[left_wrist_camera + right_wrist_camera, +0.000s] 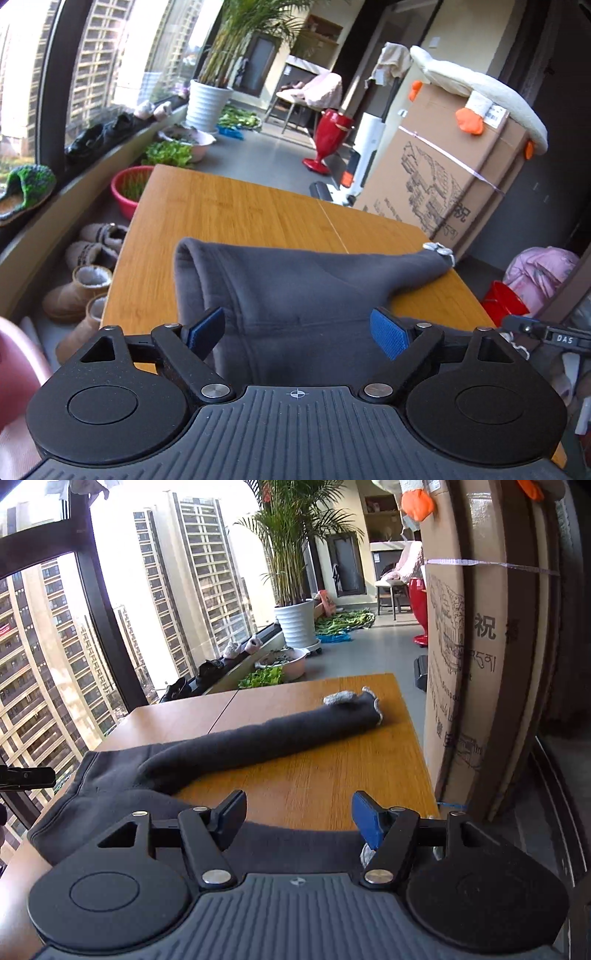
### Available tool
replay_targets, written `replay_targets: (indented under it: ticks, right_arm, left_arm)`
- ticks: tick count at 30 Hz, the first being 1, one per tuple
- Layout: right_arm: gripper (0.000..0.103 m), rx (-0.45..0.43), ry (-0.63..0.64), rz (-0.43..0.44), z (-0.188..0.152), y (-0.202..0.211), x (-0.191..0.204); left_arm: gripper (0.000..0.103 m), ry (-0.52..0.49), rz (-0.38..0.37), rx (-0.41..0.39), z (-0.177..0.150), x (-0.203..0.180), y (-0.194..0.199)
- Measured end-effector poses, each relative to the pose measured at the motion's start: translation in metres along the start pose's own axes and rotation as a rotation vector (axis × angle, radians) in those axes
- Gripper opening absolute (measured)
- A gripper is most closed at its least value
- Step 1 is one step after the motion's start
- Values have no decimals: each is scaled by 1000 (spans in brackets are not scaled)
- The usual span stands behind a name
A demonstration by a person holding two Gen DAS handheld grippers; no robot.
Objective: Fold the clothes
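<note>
A dark grey sweatshirt (pixel 295 291) lies on the wooden table (pixel 236 210). One sleeve stretches to the right, ending in a pale cuff (pixel 439 251). My left gripper (pixel 297 334) is open and empty, its blue pads spread just above the garment's near part. In the right wrist view the same sweatshirt (pixel 110 794) lies at the left with its sleeve (pixel 266 738) running out to the cuff (pixel 354 698) on the table (pixel 332 775). My right gripper (pixel 297 821) is open and empty above the garment's near edge.
A tall cardboard box (pixel 443 173) with a plush goose (pixel 480 96) on top stands right of the table. Boots and slippers (pixel 85 273) and a pink basin (pixel 129 192) lie on the floor at the left by the window. A potted palm (pixel 295 616) stands beyond.
</note>
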State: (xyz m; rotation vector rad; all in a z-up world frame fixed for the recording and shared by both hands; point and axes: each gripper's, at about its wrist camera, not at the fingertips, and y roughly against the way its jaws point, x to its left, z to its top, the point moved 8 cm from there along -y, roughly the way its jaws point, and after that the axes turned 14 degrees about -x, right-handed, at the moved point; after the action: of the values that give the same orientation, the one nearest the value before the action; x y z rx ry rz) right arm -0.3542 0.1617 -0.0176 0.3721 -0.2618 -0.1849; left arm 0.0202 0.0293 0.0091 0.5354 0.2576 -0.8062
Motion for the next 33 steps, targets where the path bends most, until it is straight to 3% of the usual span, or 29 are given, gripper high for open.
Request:
replay_targets:
  ticks: [2,5,10,14,18,22,26,30,33]
  right_arm:
    - [64,64,-2,40,-25,8,11]
    - [72,61,56,50,-36,7,26]
    - [74,62,28,71,-22,-30,38]
    - [75,56,100,57,-14,-59,46]
    - [76,51,170,38,-6,-86,52]
    - [78,77,115,31,9,-106,40]
    - [97,79,193,54,0,-111,46]
    - [98,81,188,46,-1,-106,48]
    - [97,65,159,43,-3,-96,42]
  left_arm:
    - [93,3,-50,41,-16,-11,2]
    - [93,-19,-1,96,-33,-2,-12]
    - [93,-24,69,30,-15,26,-40]
    - [94,-36,130,6,0,39,-60]
    - [98,-28,128,19,8,40,-75]
    - [101,-46,129,10,8,35,-83]
    - [103,-118,149,-15,5,28,-94]
    - [103,-193,171,4,2,18,-101]
    - [103,-163,168,-22,3,21,-95]
